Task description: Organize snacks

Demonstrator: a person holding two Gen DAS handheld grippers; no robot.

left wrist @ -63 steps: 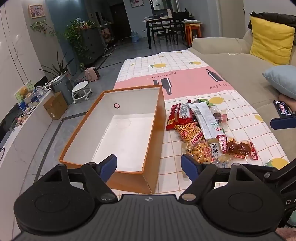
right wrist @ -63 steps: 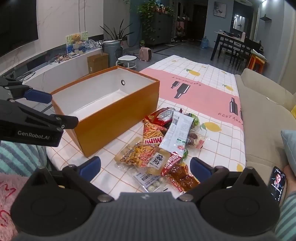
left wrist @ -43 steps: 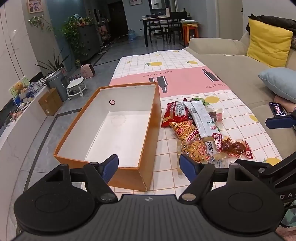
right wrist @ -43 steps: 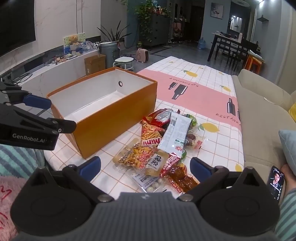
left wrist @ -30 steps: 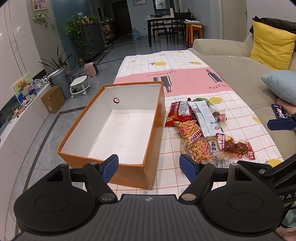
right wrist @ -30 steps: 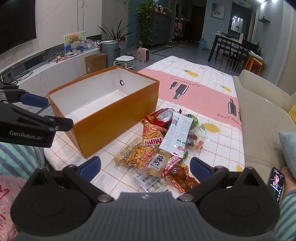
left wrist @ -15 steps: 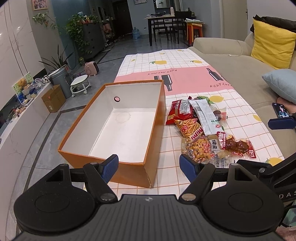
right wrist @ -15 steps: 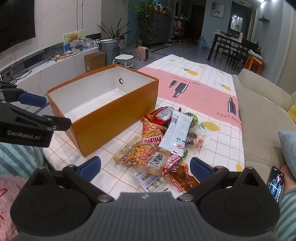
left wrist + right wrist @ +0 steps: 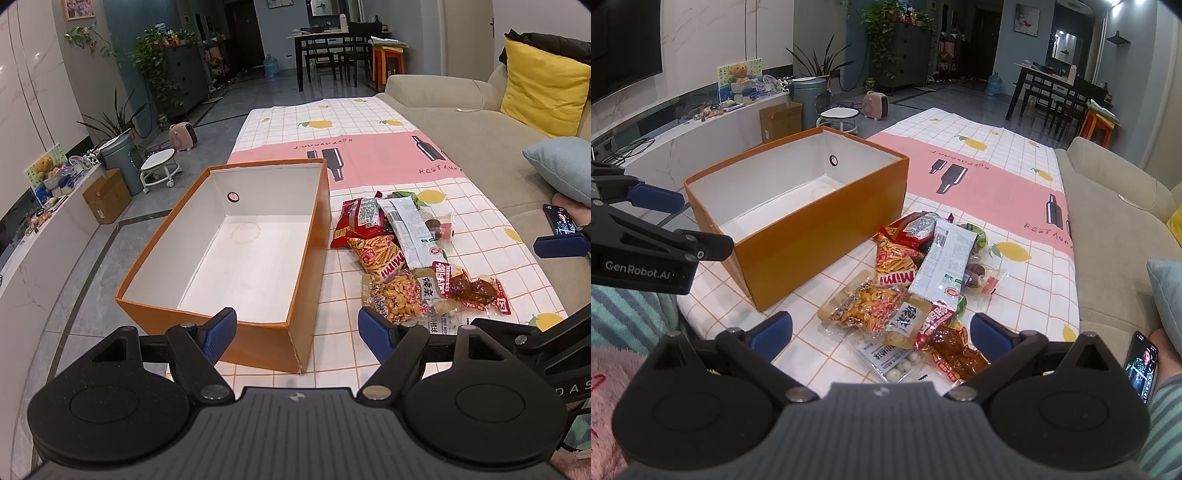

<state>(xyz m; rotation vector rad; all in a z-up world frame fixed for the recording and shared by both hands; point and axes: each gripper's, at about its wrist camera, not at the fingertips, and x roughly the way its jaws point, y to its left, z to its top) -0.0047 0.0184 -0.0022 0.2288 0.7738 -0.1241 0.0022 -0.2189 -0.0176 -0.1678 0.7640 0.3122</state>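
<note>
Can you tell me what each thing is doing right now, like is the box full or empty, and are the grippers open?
Box: open top, empty.
Snacks: sealed packs, piled on the table beside the box.
Left gripper: open, holding nothing.
Right gripper: open, holding nothing.
Phone: screen on.

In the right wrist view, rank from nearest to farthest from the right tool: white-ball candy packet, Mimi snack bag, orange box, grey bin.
1. White-ball candy packet: just ahead of the right tool, between its fingers.
2. Mimi snack bag: mid-pile, further up the table.
3. Orange box: left of the pile.
4. Grey bin: on the floor beyond the table.
</note>
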